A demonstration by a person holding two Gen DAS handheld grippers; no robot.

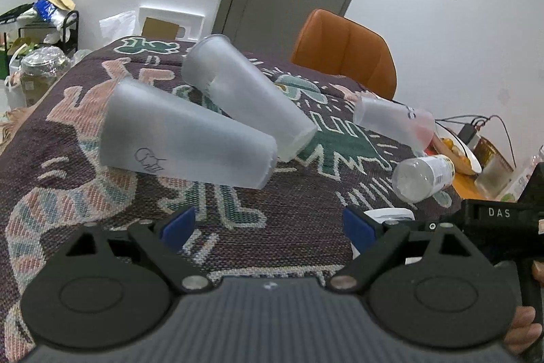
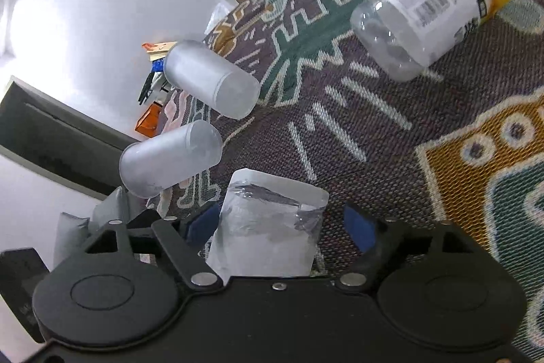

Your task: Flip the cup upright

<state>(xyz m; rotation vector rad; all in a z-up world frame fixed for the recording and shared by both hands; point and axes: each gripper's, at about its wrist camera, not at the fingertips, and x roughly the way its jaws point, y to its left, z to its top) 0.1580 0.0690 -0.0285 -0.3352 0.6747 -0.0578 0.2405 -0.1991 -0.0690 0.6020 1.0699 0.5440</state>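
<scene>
Several frosted plastic cups lie on their sides on a patterned tablecloth (image 1: 292, 220). The nearest cup (image 1: 187, 138) has a small drawing on it; a second cup (image 1: 244, 97) leans behind it, a third (image 1: 394, 121) lies far right. My left gripper (image 1: 268, 227) is open and empty, short of the nearest cup. In the right wrist view a clear cup (image 2: 268, 227) stands between the fingers of my right gripper (image 2: 282, 227); the blue pad (image 2: 357, 227) on the right stays apart from it. Two frosted cups (image 2: 210, 80) (image 2: 170, 159) lie beyond.
A clear labelled plastic bottle (image 1: 421, 179) lies on its side at the right; it also shows in the right wrist view (image 2: 431, 2). An orange chair (image 1: 343, 50) stands behind the table. A plate of food (image 1: 459, 152) and cables sit at far right.
</scene>
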